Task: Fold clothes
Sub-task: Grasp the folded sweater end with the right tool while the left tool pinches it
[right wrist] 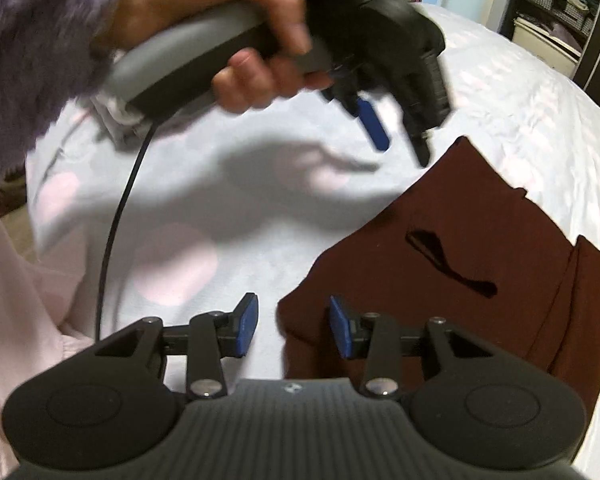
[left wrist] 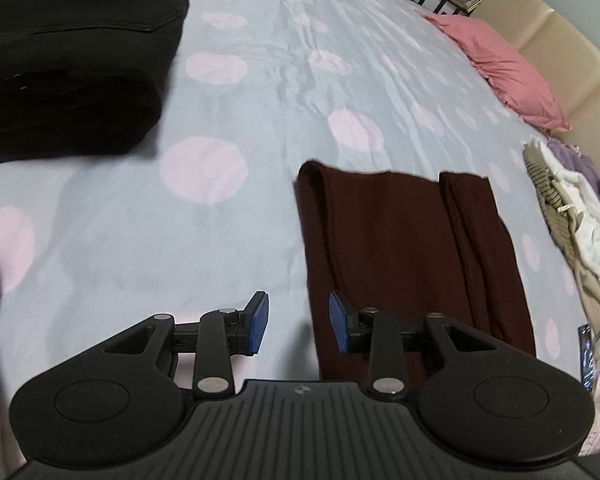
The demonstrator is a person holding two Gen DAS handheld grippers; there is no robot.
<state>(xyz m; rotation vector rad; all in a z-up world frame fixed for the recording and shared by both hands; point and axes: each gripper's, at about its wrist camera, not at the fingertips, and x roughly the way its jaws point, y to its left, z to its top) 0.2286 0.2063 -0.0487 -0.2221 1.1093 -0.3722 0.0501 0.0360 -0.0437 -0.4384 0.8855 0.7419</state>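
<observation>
One folded maroon garment (left wrist: 412,256) lies on the dotted bedsheet (left wrist: 260,120), at lower right in both views. The left gripper (left wrist: 299,326) and right gripper (right wrist: 293,328) each hang above its near edge, jaws apart, gripping nothing. Only the left wrist view shows one black folded pile (left wrist: 68,60) upper left, one pink pillow (left wrist: 508,76) and heaped laundry (left wrist: 572,232); only the right shows a hand (right wrist: 236,36) at the top.

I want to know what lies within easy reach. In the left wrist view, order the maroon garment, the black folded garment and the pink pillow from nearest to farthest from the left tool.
1. Maroon garment: right at the left tool, under its right finger.
2. Black folded garment: upper left on the bed.
3. Pink pillow: far right, by the headboard.
</observation>
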